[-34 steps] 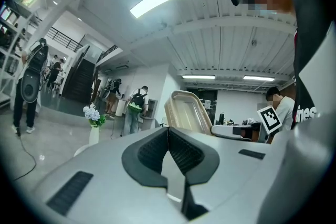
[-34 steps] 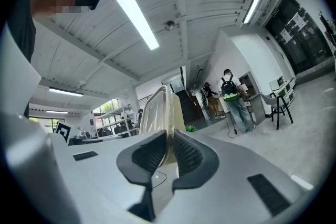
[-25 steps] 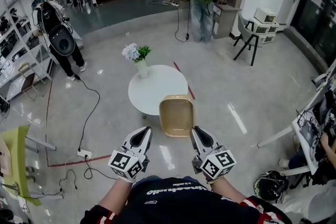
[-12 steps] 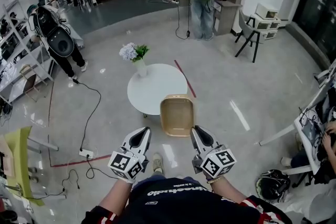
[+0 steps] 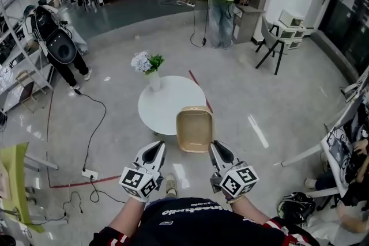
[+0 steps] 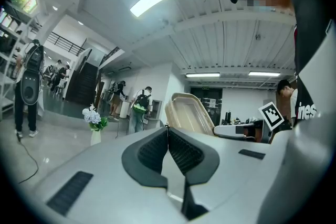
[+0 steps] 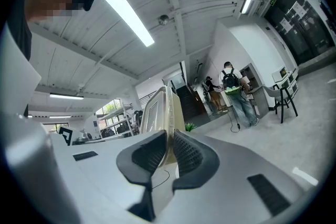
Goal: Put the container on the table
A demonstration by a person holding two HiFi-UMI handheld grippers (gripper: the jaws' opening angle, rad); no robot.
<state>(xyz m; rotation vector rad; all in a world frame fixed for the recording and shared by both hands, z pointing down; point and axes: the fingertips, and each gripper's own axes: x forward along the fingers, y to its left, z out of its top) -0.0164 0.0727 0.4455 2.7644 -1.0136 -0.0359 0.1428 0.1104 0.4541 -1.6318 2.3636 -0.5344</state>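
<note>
A tan shallow plastic container (image 5: 194, 128) hangs in the air over the near edge of a round white table (image 5: 161, 106). My right gripper (image 5: 215, 146) is shut on the container's near rim; in the right gripper view the rim (image 7: 167, 113) stands pinched between the jaws of the right gripper (image 7: 169, 138). My left gripper (image 5: 156, 147) is level with it to the left, shut, with nothing between its jaws. The left gripper view shows that gripper (image 6: 168, 128) closed and the container (image 6: 189, 113) off to its right.
A white vase of flowers (image 5: 151, 71) stands at the table's far edge. A black cable (image 5: 95, 124) and power strip (image 5: 88, 173) lie on the floor at left, beside red tape (image 5: 75, 181). A person with a backpack (image 5: 222, 3) stands beyond the table.
The whole view has moved a little forward: the table and vase sit slightly nearer and to the left. Both grippers and the held container keep the same pose.
</note>
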